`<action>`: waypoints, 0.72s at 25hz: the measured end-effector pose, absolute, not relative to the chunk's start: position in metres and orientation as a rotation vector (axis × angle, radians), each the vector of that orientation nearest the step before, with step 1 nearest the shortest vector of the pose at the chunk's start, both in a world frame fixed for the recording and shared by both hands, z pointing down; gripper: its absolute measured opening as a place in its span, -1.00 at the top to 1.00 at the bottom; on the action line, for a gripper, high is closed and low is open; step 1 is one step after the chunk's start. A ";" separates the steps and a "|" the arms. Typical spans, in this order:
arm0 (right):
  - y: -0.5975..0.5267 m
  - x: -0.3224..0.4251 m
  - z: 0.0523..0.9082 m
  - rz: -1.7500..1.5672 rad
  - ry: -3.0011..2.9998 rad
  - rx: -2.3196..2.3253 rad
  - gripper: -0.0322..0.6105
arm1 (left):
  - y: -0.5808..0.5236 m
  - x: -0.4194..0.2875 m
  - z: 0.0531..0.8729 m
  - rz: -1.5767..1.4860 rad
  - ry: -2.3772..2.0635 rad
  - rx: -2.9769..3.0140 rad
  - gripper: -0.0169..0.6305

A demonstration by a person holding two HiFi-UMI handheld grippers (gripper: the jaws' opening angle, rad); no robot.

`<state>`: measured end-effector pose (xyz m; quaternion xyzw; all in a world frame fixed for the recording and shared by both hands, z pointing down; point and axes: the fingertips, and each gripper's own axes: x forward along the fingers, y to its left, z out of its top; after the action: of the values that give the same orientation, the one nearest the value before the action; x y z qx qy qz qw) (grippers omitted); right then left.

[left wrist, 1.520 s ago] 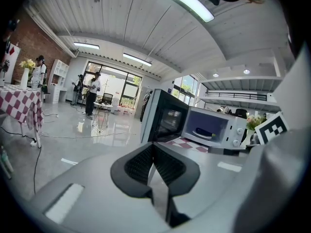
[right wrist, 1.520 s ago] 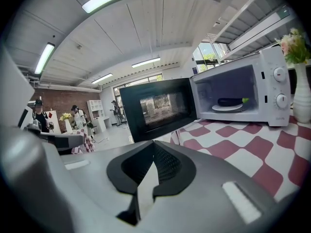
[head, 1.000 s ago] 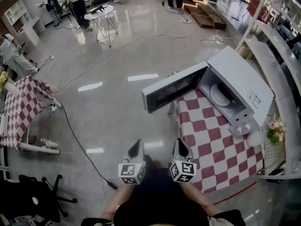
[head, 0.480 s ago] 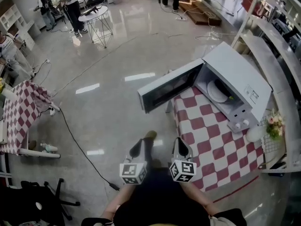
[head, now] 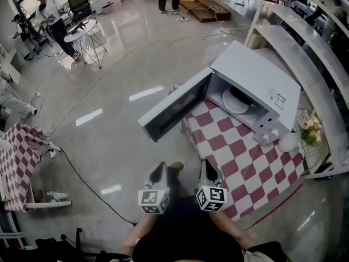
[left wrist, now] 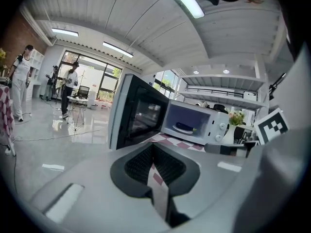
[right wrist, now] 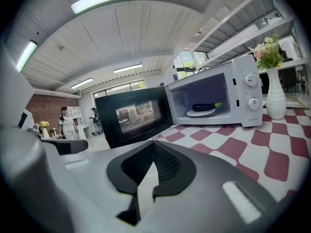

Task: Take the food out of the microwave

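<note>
The white microwave (head: 260, 82) stands on a red-and-white checked table (head: 245, 162) with its door (head: 173, 111) swung wide open to the left. Inside, a dark eggplant (right wrist: 204, 107) lies on a white plate (head: 233, 101); the eggplant (left wrist: 187, 127) also shows in the left gripper view. My left gripper (head: 158, 168) and right gripper (head: 208, 166) are held side by side at the near end of the table, well short of the microwave. Both point towards it. Each has its jaws together with nothing between them (left wrist: 153, 147) (right wrist: 154, 144).
A white vase with flowers (head: 289, 142) stands right of the microwave, beside long shelves (head: 305, 48). The open door overhangs the floor left of the table. A cable (head: 90, 182) trails over the floor, and another checked table (head: 16, 157) stands far left. People (head: 49, 12) stand far back.
The table and microwave have shifted left and up in the head view and look nearer. Both grippers keep their place in the picture, still shut.
</note>
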<state>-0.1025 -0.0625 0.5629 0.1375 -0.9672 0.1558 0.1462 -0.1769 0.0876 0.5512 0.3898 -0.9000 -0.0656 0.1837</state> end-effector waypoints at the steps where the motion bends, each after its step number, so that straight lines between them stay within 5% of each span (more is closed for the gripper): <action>1: -0.068 -0.101 0.563 0.457 -2.780 0.427 0.90 | 0.082 -0.179 0.551 -0.178 -2.526 1.120 0.92; 18: -0.123 -0.106 0.568 0.549 -2.698 0.739 0.89 | -0.001 -0.216 0.549 -0.078 -2.345 1.384 0.92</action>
<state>-0.1062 -0.1226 0.5684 0.2565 -0.9364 0.1907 0.1449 -0.2161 -0.0007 0.5491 0.4970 -0.8422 -0.0280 0.2072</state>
